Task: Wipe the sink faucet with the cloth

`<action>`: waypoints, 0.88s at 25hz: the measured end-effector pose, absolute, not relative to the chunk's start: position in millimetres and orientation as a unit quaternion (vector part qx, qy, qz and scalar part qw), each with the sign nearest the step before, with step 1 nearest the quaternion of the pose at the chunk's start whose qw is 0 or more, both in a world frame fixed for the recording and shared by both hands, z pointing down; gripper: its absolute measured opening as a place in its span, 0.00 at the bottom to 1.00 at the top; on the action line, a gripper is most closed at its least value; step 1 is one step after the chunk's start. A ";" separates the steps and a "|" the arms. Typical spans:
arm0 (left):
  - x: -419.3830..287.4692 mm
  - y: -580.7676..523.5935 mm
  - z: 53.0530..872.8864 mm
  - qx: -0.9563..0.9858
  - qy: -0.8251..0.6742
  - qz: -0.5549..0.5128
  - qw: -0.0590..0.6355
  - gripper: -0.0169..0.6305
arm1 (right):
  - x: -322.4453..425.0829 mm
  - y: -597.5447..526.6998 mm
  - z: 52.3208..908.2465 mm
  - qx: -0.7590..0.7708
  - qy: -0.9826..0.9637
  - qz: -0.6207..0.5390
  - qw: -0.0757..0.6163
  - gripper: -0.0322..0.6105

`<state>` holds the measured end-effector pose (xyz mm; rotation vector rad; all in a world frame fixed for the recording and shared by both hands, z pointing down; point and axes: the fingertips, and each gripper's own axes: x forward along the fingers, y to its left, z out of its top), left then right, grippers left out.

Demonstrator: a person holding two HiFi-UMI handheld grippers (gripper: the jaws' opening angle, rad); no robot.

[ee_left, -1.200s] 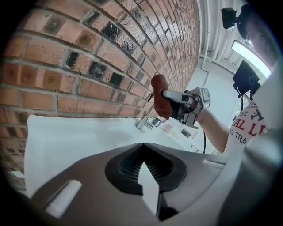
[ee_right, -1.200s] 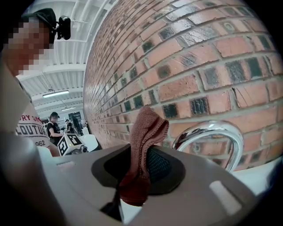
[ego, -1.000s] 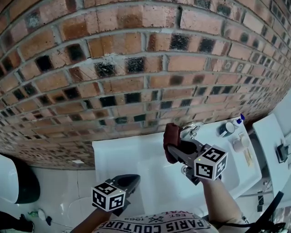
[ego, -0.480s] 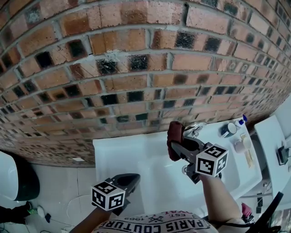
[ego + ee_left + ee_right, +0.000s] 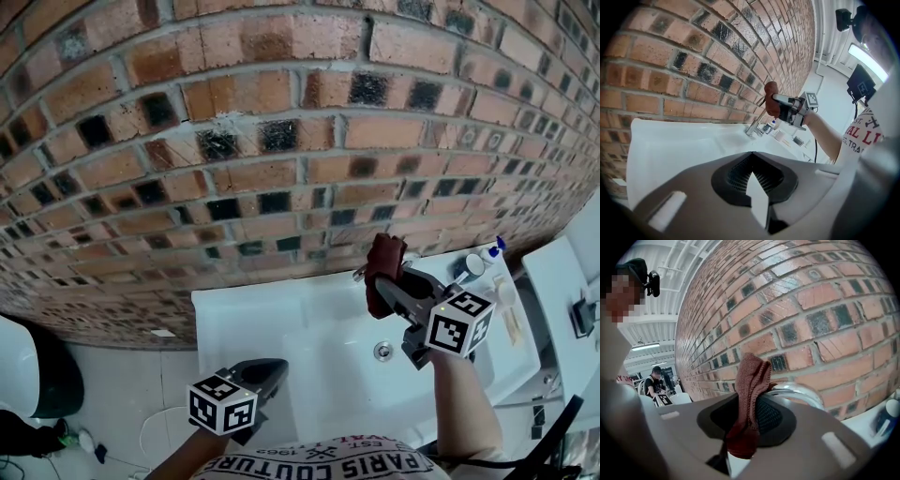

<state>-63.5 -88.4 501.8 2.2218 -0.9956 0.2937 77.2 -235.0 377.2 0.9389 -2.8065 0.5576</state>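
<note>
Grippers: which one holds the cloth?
The right gripper, shut on the dark red cloth by the faucet; the left gripper is shut, empty, low by the sink.

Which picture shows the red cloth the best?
The right gripper view: the cloth fills the middle, close up, pinched between the jaws. The head view shows it small, over the sink. The left gripper view shows it tiny and far off.

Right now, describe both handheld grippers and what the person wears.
The left gripper and right gripper are dark grey with black ribbed jaws, each bearing a white cube of black square markers. The person wears a white T-shirt with red and black print; the forearms are unsleeved.
</note>
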 end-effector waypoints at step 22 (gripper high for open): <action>-59.2 -92.5 498.5 0.855 -0.378 0.119 0.335 0.03 | 177.6 -276.3 416.1 0.417 -0.880 0.218 0.058 0.20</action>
